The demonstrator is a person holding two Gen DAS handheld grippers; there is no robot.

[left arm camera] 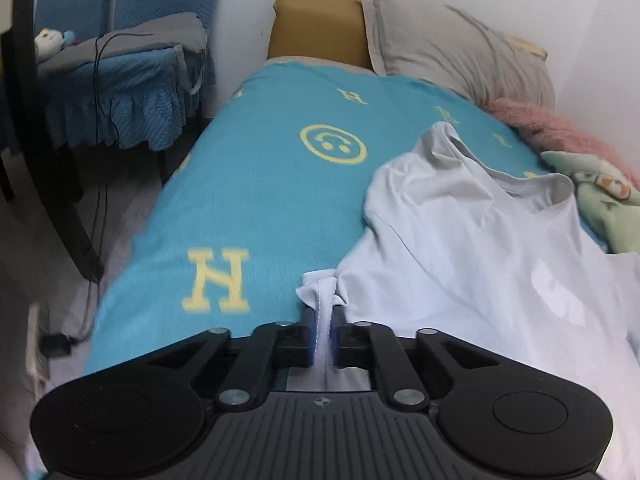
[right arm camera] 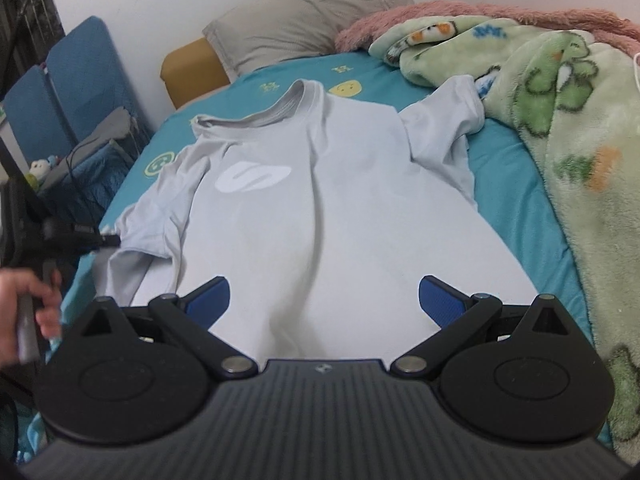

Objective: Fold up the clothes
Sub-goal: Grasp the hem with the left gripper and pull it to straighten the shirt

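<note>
A pale grey T-shirt [right arm camera: 328, 184] with a white oval logo lies face up on the turquoise blanket [left arm camera: 248, 200], collar toward the pillows. My left gripper [left arm camera: 323, 320] is shut on the T-shirt's left sleeve hem, a white strip of fabric pinched between its blue pads [left arm camera: 310, 334]. The same left gripper [right arm camera: 108, 240] shows at the shirt's left sleeve in the right wrist view, with a hand [right arm camera: 24, 312] on its handle. My right gripper [right arm camera: 324, 300] stands open low over the shirt's lower body, blue pads [right arm camera: 212, 300] far apart, with nothing pinched.
A grey pillow [left arm camera: 452, 44] and a mustard cushion [left arm camera: 316, 24] lie at the head of the bed. A green fleece blanket [right arm camera: 568, 152] and pink blanket [right arm camera: 420, 12] pile along the right side. A blue-covered chair [left arm camera: 120, 92] with cables stands left of the bed.
</note>
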